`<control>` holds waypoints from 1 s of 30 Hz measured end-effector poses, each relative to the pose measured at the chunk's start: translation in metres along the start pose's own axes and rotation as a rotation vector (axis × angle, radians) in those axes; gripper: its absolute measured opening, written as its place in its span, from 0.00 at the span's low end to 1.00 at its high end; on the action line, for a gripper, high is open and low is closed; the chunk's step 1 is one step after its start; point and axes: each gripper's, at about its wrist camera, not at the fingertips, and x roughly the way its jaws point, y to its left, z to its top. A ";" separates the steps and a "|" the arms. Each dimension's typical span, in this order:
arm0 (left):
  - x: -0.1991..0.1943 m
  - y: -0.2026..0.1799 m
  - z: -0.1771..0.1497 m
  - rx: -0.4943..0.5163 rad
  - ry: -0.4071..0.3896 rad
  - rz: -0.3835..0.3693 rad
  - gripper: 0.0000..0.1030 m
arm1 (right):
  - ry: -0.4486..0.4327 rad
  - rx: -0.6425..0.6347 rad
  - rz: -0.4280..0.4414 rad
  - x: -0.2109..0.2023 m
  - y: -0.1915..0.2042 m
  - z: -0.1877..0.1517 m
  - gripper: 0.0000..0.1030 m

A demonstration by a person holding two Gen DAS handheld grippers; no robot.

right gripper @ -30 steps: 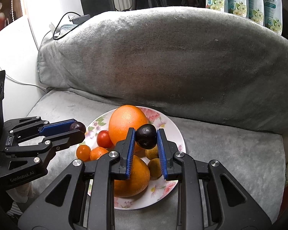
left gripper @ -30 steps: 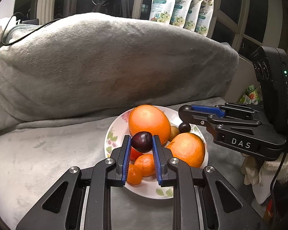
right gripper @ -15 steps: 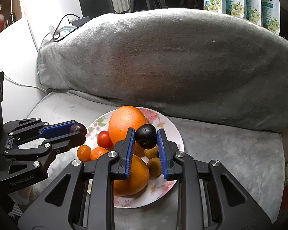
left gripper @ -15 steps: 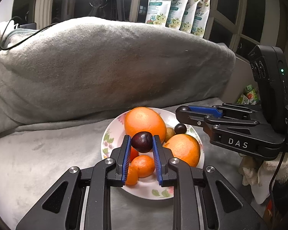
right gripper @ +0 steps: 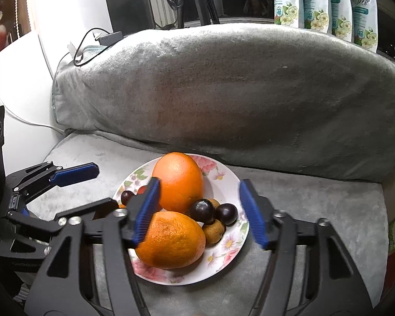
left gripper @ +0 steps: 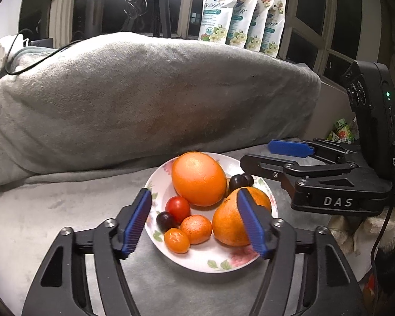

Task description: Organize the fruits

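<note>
Plate (left gripper: 223, 267) sits on blanket-covered seat (left gripper: 52, 210), in front of big cushion (left gripper: 144, 100). On plate: one orange (left gripper: 198, 179) at back, second orange (left gripper: 234, 223) front-right, tomato (left gripper: 177, 206) and small citrus (left gripper: 196, 229) front-left. Pouches (left gripper: 239, 15) behind cushion.

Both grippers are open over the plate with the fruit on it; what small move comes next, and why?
Probably lift both straight up. The left gripper and right gripper are open and empty, the dark plums lie on the floral plate, and the fingers straddle the oranges.
</note>
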 end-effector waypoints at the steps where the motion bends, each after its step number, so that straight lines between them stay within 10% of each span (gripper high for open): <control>1: -0.001 0.000 0.000 0.000 0.000 0.001 0.67 | -0.004 0.001 -0.002 -0.001 0.000 0.000 0.72; 30: -0.024 0.002 -0.005 -0.028 -0.019 0.080 0.80 | -0.083 0.006 -0.080 -0.040 0.014 -0.007 0.98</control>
